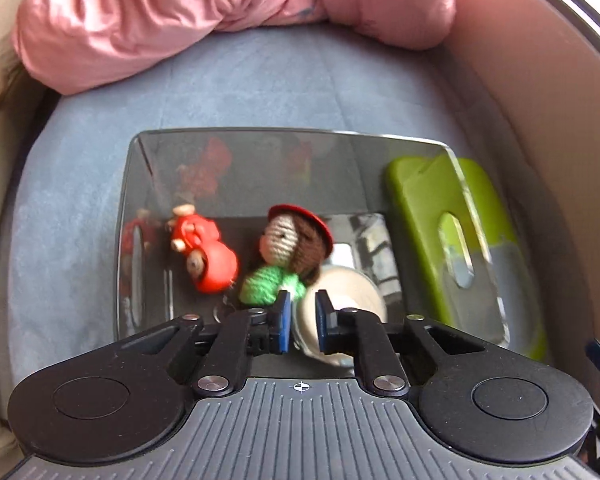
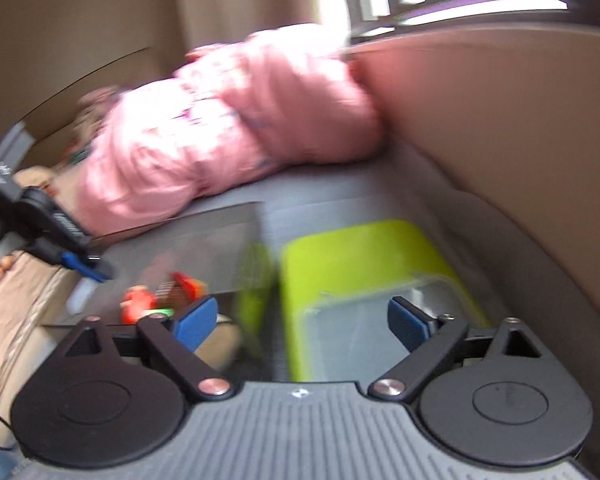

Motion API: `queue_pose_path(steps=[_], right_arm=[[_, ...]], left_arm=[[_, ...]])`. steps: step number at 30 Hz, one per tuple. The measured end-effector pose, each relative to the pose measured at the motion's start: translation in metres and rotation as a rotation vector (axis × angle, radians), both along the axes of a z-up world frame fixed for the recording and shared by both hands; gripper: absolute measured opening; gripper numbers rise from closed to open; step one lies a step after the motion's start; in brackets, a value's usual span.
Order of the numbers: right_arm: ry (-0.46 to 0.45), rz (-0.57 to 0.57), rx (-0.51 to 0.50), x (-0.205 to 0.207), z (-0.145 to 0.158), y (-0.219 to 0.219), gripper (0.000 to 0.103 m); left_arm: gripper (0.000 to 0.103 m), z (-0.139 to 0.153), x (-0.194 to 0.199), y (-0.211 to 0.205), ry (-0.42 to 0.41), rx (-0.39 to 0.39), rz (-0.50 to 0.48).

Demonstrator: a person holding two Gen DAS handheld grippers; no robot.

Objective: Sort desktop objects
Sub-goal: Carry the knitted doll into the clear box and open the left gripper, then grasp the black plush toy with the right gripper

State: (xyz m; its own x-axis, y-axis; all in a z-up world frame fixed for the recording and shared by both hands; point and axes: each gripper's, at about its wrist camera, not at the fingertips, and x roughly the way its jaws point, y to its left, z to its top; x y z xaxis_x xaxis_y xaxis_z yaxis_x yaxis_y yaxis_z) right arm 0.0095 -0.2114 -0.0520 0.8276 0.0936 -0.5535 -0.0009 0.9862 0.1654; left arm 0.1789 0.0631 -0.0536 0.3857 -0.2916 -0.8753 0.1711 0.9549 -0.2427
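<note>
The left tool (image 1: 300, 312) points down and forward into a clear plastic bin (image 1: 148, 184) that sits on a blue-grey bed sheet (image 1: 260, 88); its blue-padded fingers (image 1: 283, 322) are drawn close together, with a narrow gap between them, over a cream-white round object (image 1: 352, 284) on the bin floor; whether the pads actually pinch its rim cannot be told. Just ahead of the fingertips lies a knitted doll (image 1: 288, 248) with a red hat, brown hair and a green body, and touching or just beside it on the left lies a red wooden toy (image 1: 204, 252). A lime-green container (image 1: 460, 240) stands against the bin's right wall, outside it; a pink quilt (image 1: 180, 20) is bunched at the far end of the bed.

The right tool (image 2: 300, 320) is tilted and angled toward the same bin (image 2: 220, 248) from its right side; the view is motion-blurred; its fingers (image 2: 408, 324) are spread wide with nothing between them, above the lime-green container (image 2: 360, 256). The left tool (image 2: 76, 264) shows at the left edge, reaching down over the bin.
</note>
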Motion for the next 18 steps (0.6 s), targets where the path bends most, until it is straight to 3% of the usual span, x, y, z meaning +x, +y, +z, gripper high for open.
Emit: queue_pose_path(steps=[6,9,10,11,12,14,15,18], right_arm=[[0.056,0.126,0.075,0.018,0.019,0.038,0.102],[0.069,0.144,0.035,0.017,0.02,0.051,0.103],[0.11,0.174,-0.006,0.02,0.016,0.057,0.103],[0.15,0.203,-0.047,0.023,0.013,0.063,0.103],[0.2,0.235,-0.095,0.027,0.009,0.069,0.103],[0.361,0.327,-0.249,0.043,-0.005,0.088,0.099],[0.403,0.364,-0.322,0.047,-0.013,0.097,0.092],[0.481,0.445,-0.483,0.062,-0.029,0.12,0.09]], left_arm=[[0.013,0.015,-0.033,-0.002,-0.101,0.069,-0.047],[0.014,0.014,-0.036,0.006,-0.1,0.108,-0.036],[0.021,0.013,-0.038,0.009,-0.095,0.115,-0.029],[0.042,0.013,-0.043,0.012,-0.092,0.128,-0.024],[0.055,0.014,-0.054,0.015,-0.107,0.116,-0.018],[0.092,0.016,-0.078,0.021,-0.136,0.088,-0.007],[0.097,0.015,-0.092,0.025,-0.139,0.048,-0.007],[0.097,-0.004,-0.124,0.032,-0.082,-0.014,-0.008]])
